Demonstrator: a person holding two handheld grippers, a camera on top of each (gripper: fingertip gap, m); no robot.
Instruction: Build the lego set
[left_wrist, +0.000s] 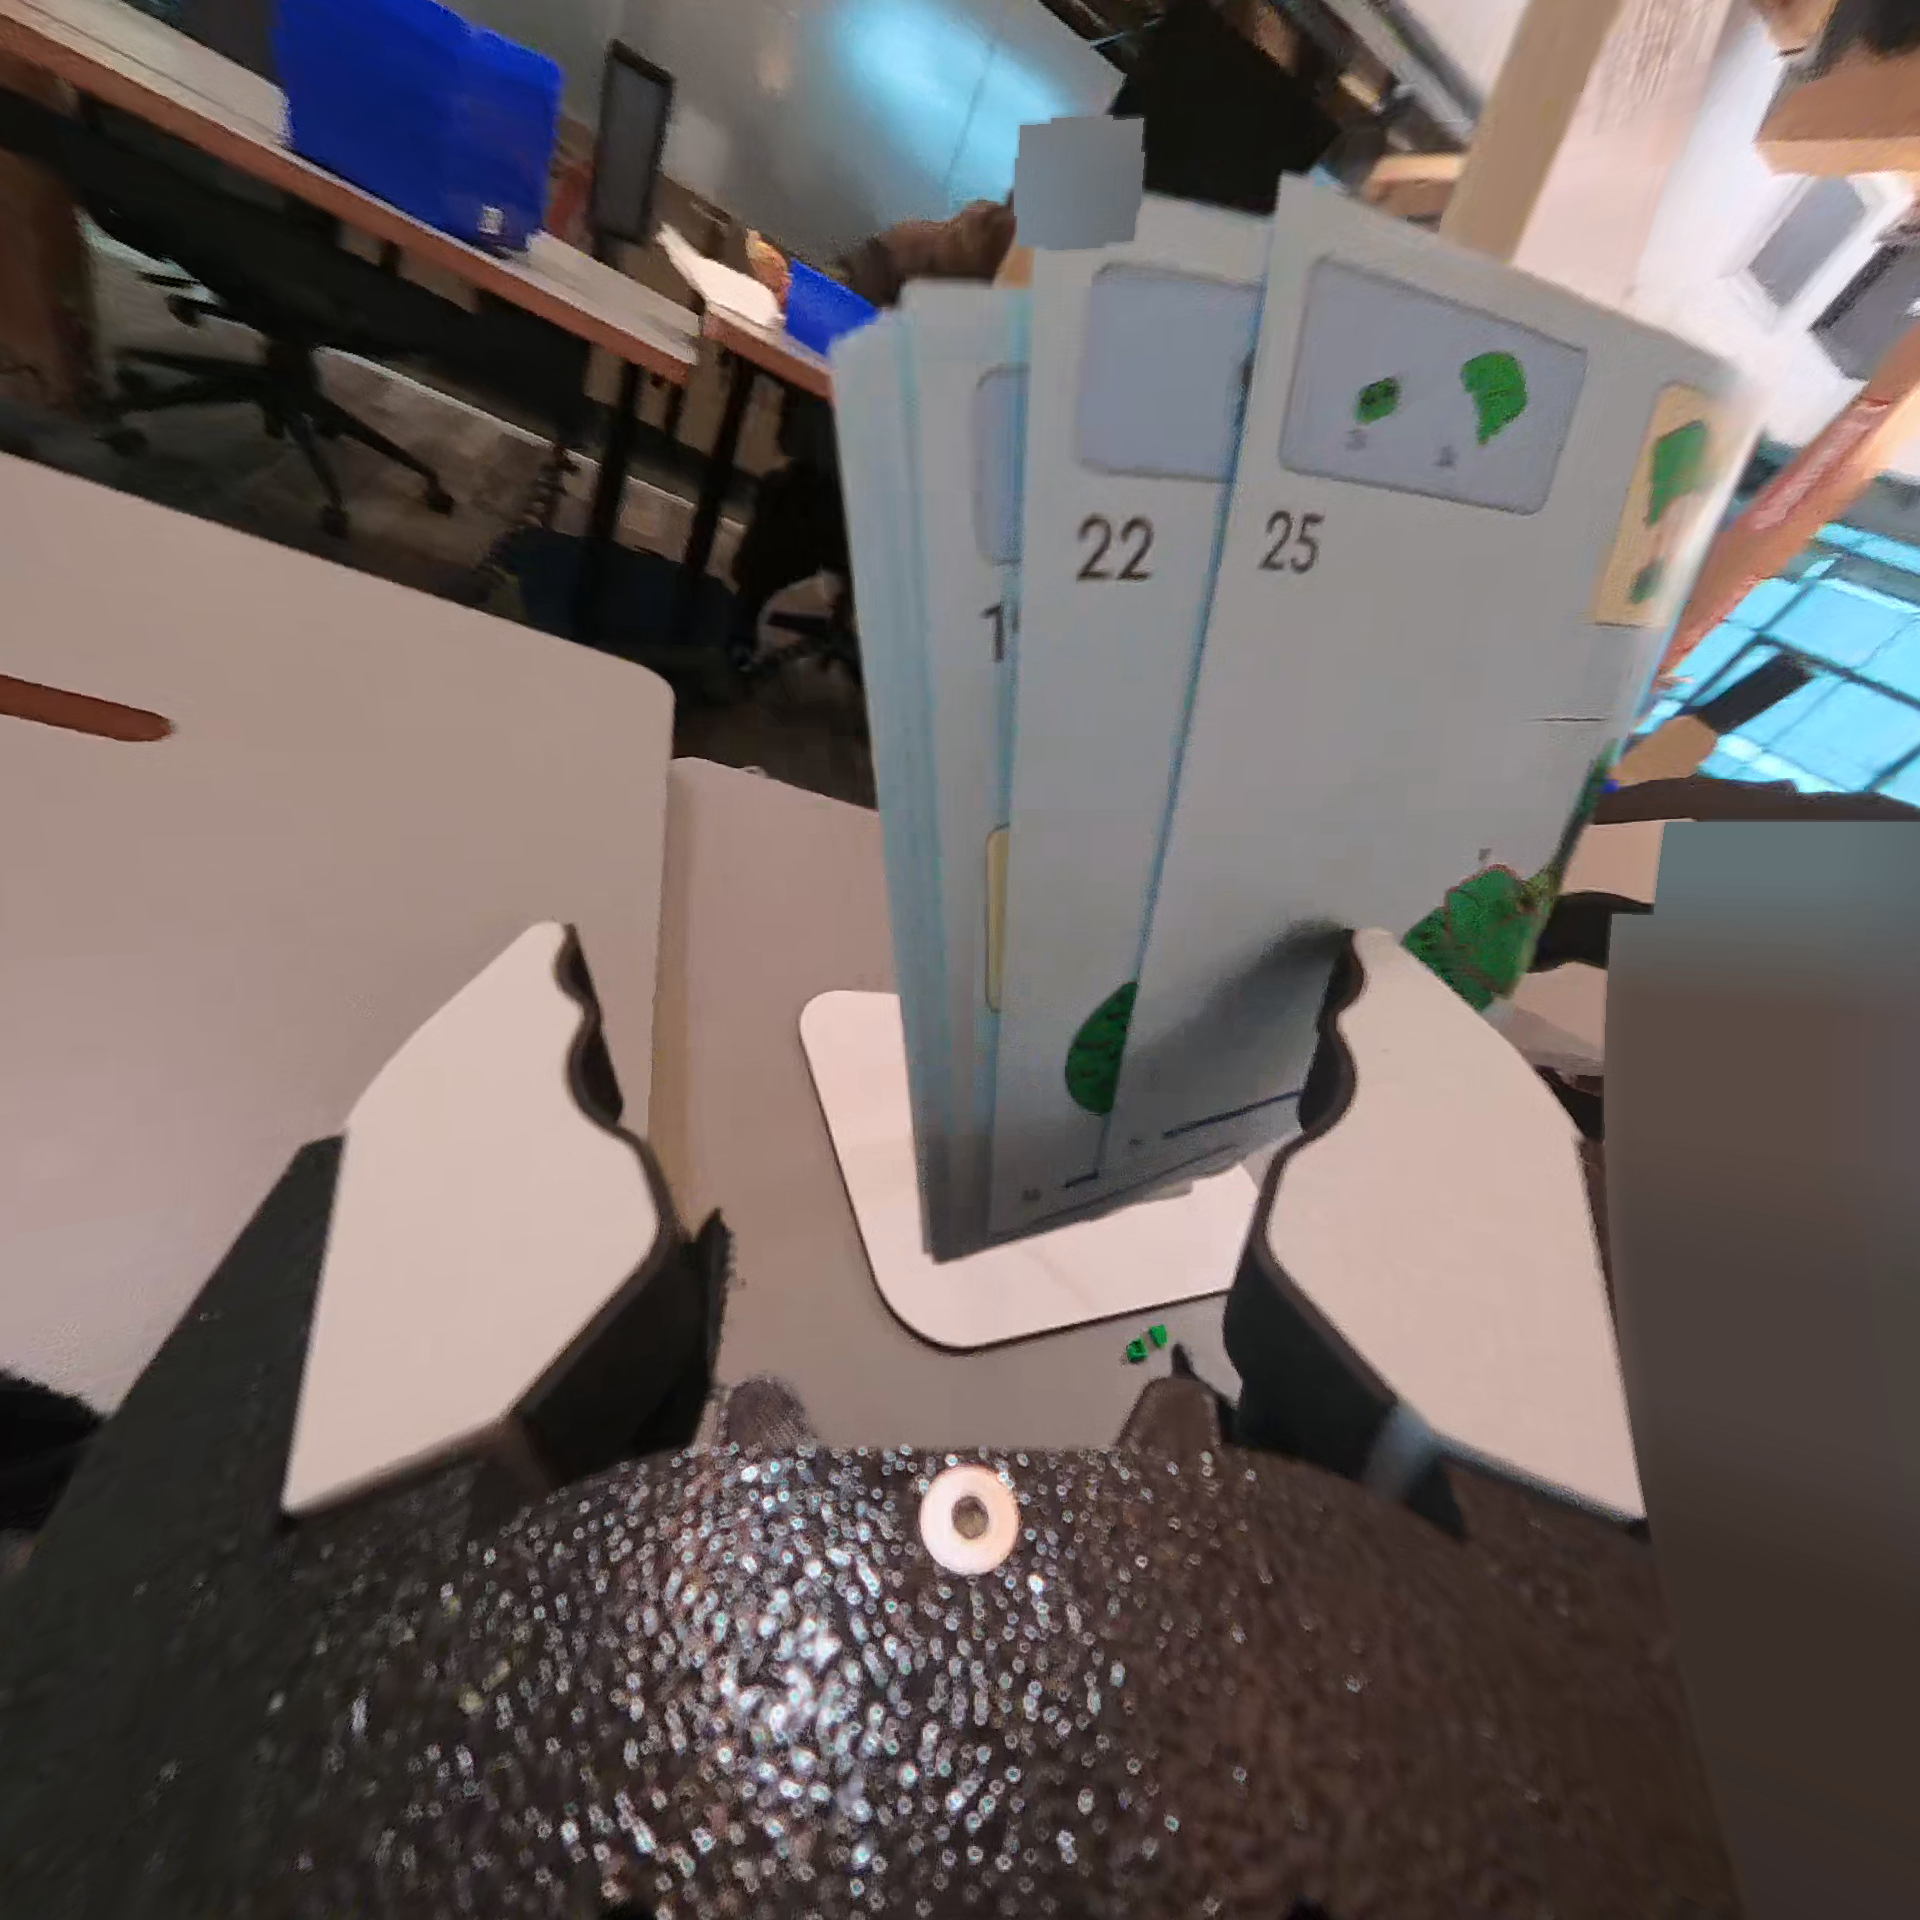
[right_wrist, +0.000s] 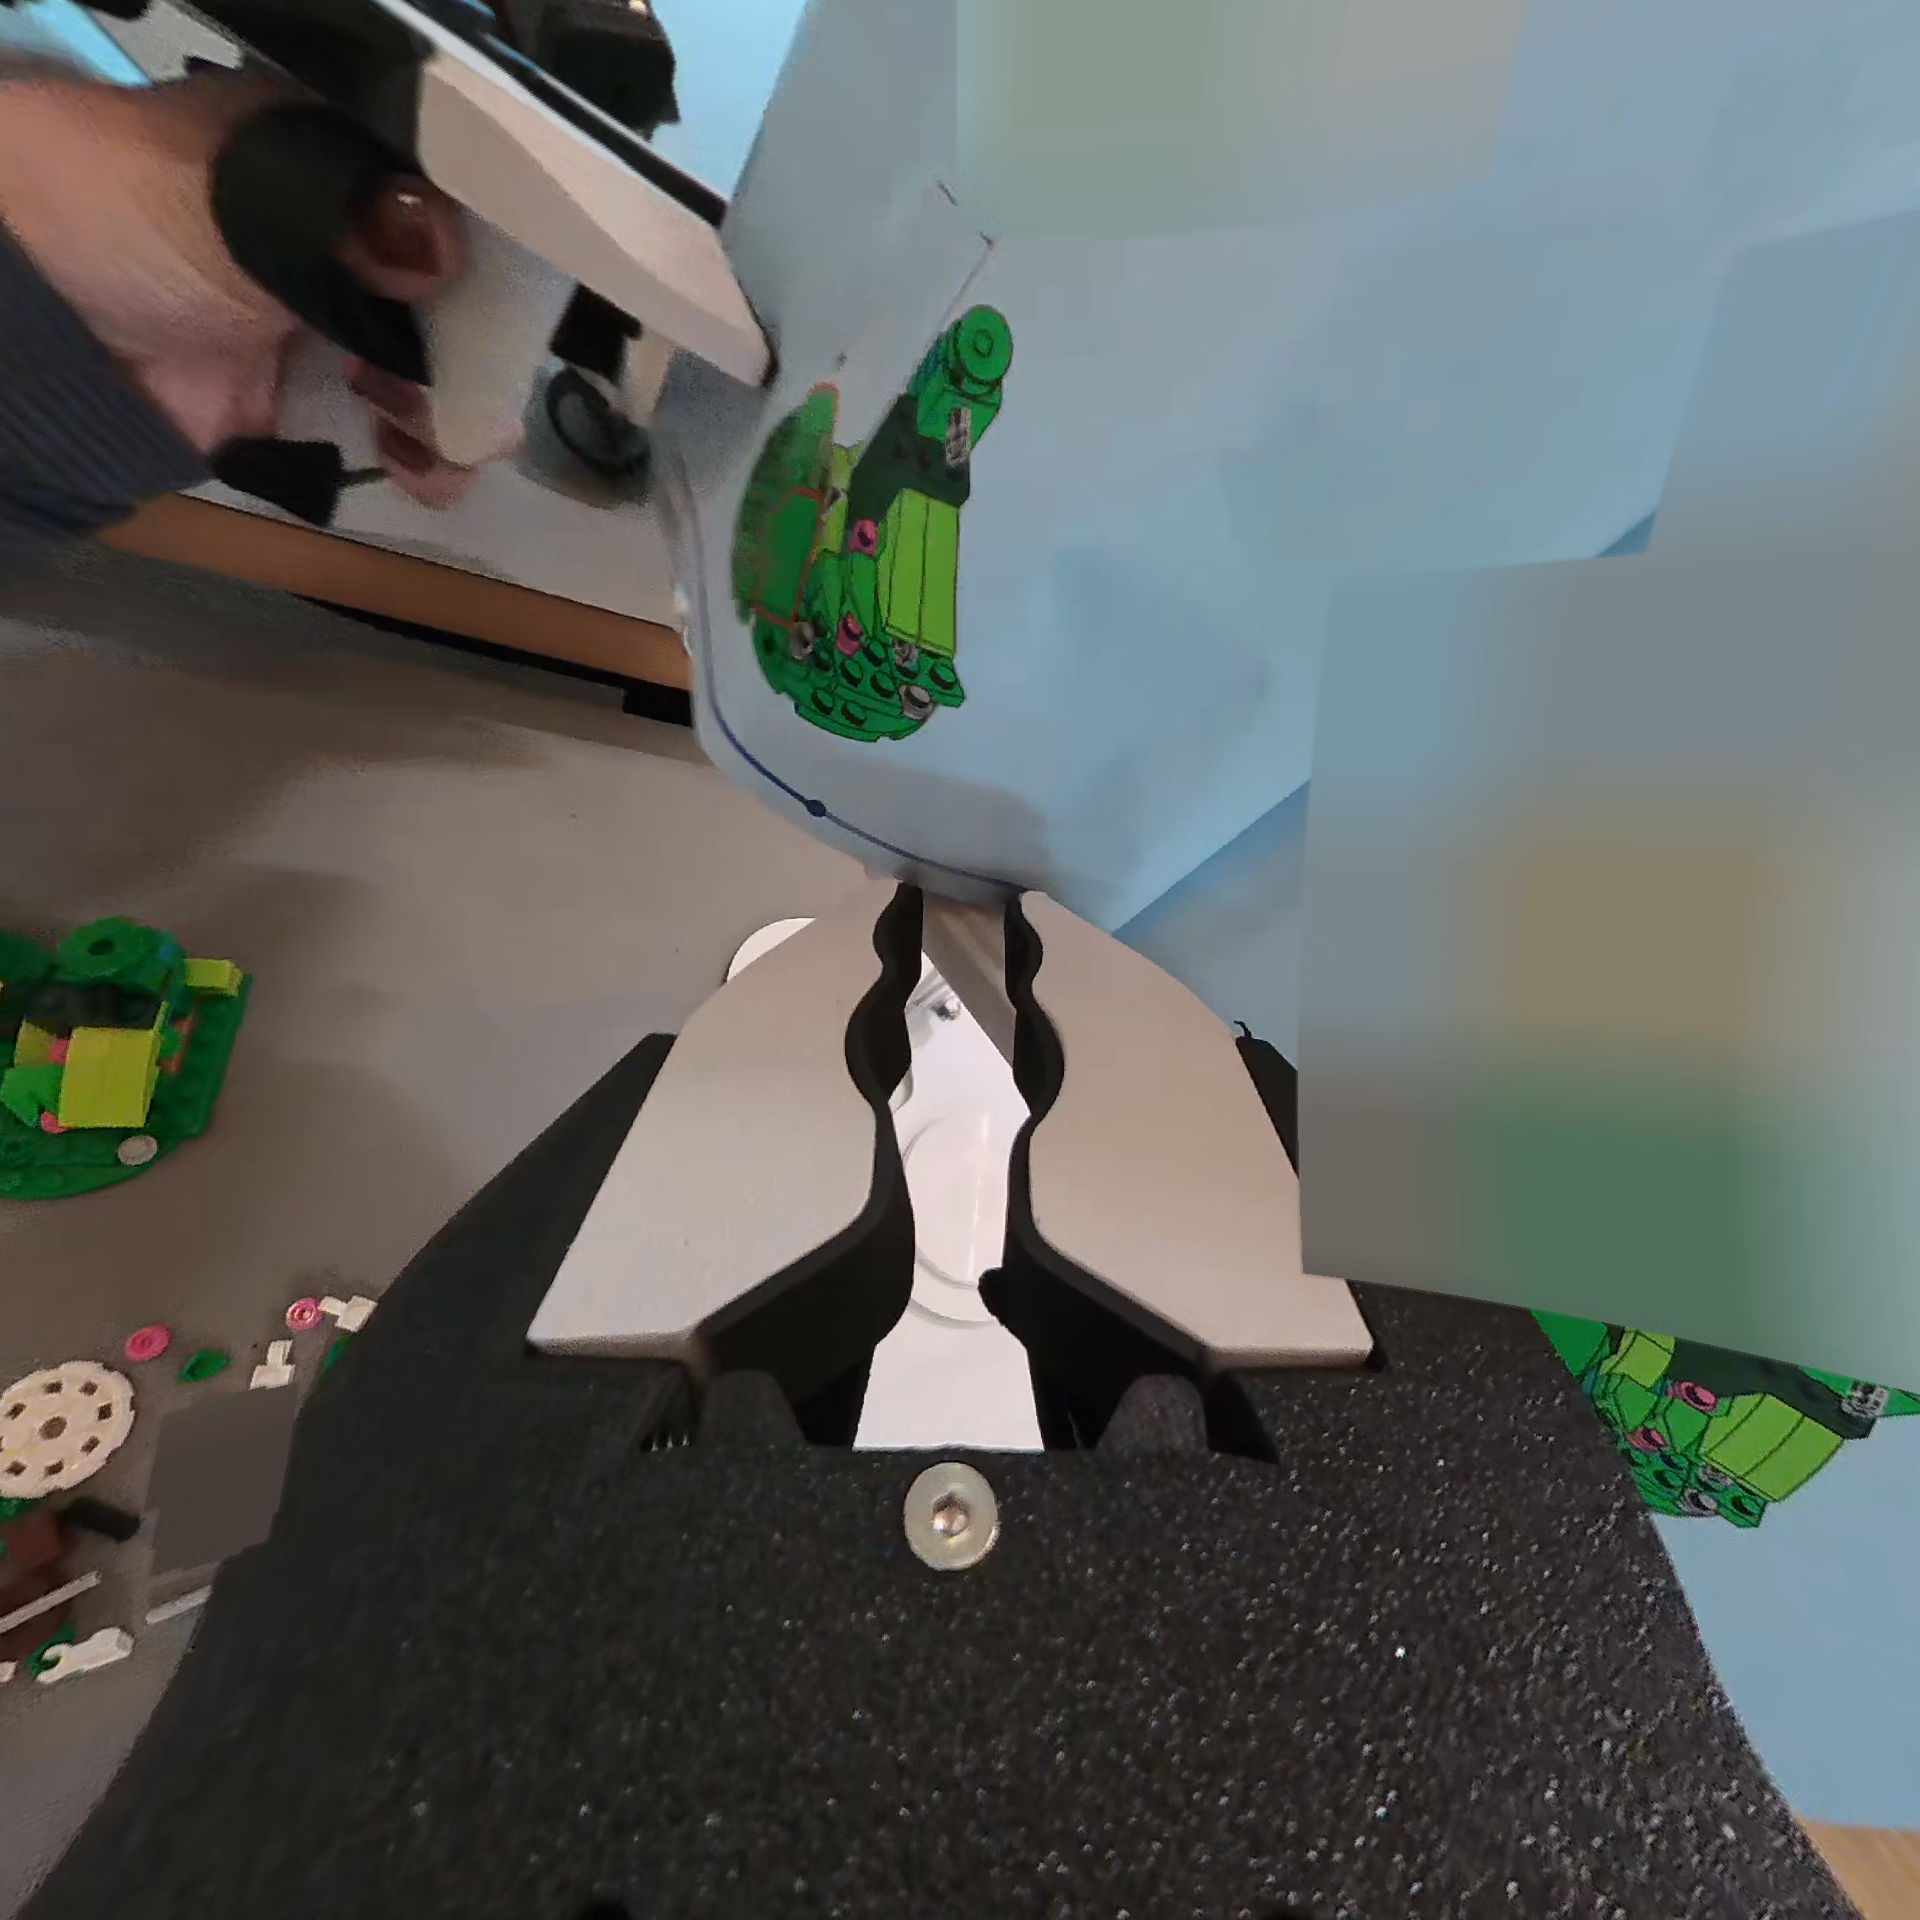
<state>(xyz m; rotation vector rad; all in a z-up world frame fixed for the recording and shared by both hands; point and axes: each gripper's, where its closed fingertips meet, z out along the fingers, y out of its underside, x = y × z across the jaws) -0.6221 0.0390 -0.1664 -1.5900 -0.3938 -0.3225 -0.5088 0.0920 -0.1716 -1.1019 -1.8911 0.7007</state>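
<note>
The instruction booklet stands upright on a white stand base, its pages fanned out. My left gripper is open wide around the pages, and its right fingertip touches the frontmost page. My right gripper is shut on the lower edge of a booklet page that shows a green model drawing. The left gripper's finger presses the same page from the upper left. A partly built green lego model sits on the grey table at the left.
Loose pieces lie at the lower left: a white round plate, pink studs and small white parts. A tiny green piece lies by the stand base. A person's hand holds the left gripper. Desks and a chair stand behind. From my right tips it is roughly 15 centimetres to the tiny green piece; from my left, 25 centimetres.
</note>
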